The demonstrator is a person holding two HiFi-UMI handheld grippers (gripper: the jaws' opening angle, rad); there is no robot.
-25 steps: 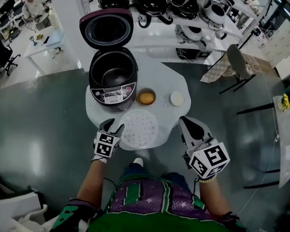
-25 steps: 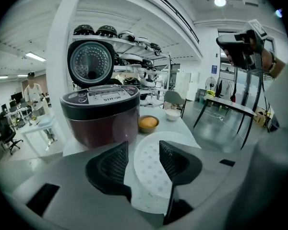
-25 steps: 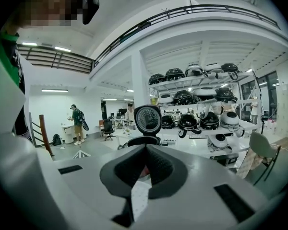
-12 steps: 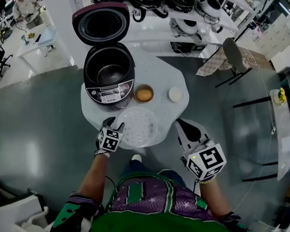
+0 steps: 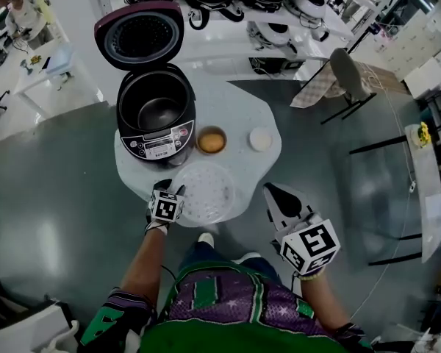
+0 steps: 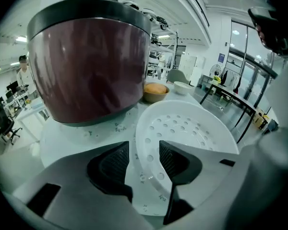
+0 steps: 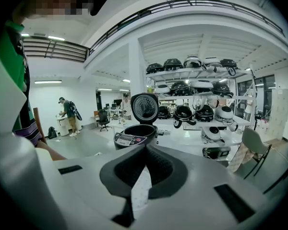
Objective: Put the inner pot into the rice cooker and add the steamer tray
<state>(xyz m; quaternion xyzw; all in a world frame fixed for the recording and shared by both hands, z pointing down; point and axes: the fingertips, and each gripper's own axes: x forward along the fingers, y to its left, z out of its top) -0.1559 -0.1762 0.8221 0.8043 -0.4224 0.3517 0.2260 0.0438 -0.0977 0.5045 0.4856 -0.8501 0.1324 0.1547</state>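
left gripper [image 6: 144, 153] jaws stand apart, astride the near rim of the white steamer tray [image 6: 194, 128] without pinching it. just beyond them, the open rice cooker [image 6: 86, 66] sits on the tabletop [image 6: 67, 139]. right gripper [image 7: 145, 151] jaws closed, empty — tray off to their left.

My left gripper [image 5: 168, 189] at the left rim of the white steamer tray [image 5: 206, 191], on the counter [image 5: 263, 165], rice cooker [image 5: 156, 127] open behind, bowl [image 5: 211, 140] beside it, my right gripper [image 5: 273, 194] near the counter's edge.
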